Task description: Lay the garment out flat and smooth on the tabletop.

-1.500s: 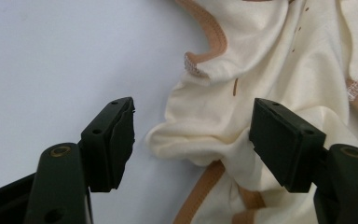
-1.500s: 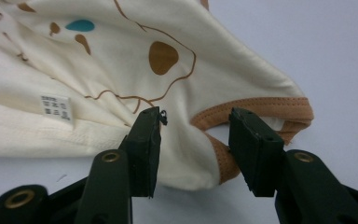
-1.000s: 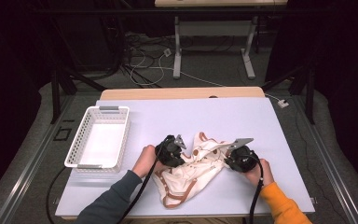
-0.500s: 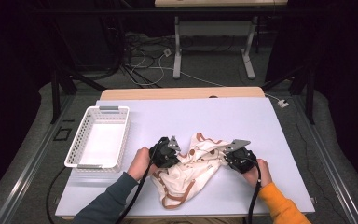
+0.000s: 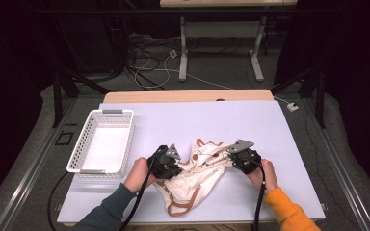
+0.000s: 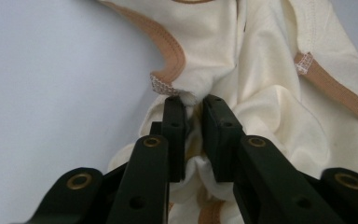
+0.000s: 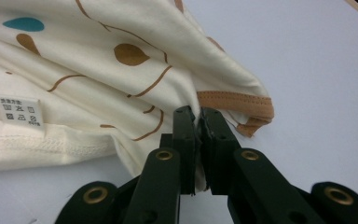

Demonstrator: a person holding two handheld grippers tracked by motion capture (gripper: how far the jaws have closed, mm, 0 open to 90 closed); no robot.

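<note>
- High view: the cream garment (image 5: 192,180) with tan trim lies bunched on the near middle of the white table (image 5: 279,134), between the two hands. The left gripper (image 5: 166,163) has slid toward the middle of the table compared with a second ago, carrying the garment's left edge inward, so the cloth now sits narrower and more heaped; the right gripper (image 5: 241,159) has hardly shifted and anchors the other edge. I judge this to be a fold or gather in progress, one side brought toward the other. The white basket (image 5: 101,144) stands well apart at the left, with nothing in it

- Left gripper view: the left gripper (image 6: 195,105) has a wad of cream fabric between its jaws, beside a tan neckline band (image 6: 168,56). The jaws have just eased slightly apart, yet cloth is pinched between the pads, so the hold looks light and could slip

- Right gripper view: the right gripper (image 7: 198,119) has its jaws pressed together on a thin fold of printed fabric near a tan hem (image 7: 235,102). A small white care label (image 7: 21,112) is sewn into the seam; it carries a line of characters and laundry symbols, too small to read. No brand name is visible
</note>
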